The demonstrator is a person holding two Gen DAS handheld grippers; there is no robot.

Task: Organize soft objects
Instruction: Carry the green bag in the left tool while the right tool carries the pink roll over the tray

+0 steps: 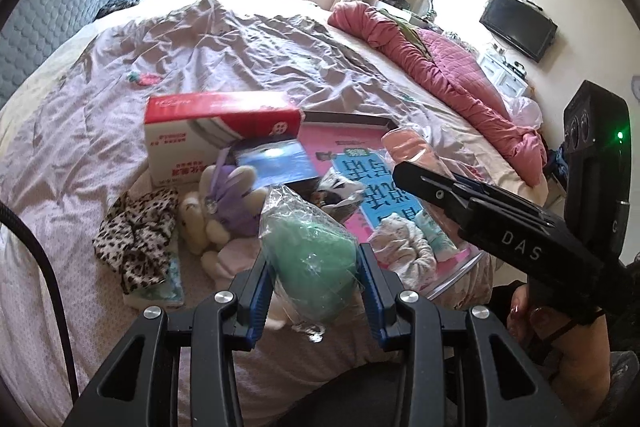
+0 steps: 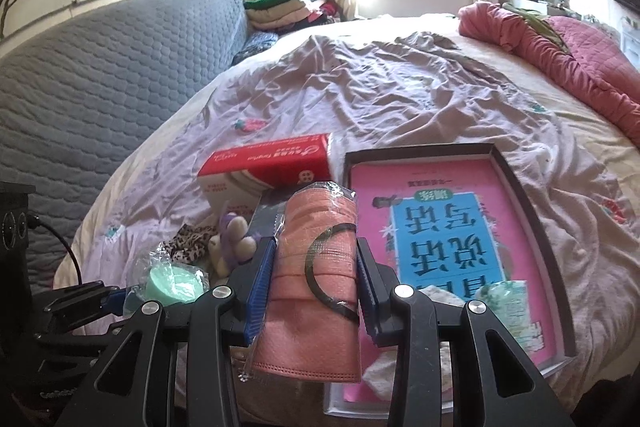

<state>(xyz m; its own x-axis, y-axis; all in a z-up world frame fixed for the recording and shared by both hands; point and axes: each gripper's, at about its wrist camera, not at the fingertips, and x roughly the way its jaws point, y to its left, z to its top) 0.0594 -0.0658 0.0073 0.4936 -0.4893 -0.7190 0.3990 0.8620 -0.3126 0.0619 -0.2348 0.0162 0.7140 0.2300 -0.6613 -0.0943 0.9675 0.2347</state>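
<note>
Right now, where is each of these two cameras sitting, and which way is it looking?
Left wrist: on the left gripper, looking down its fingers across the bed at a green bagged item it grips; the right gripper and a hand show.
Right wrist: on the right gripper, clamping a pink bagged mask pack; the left gripper shows lower left.
Both share the red-and-white box, the pink book and the window.
</note>
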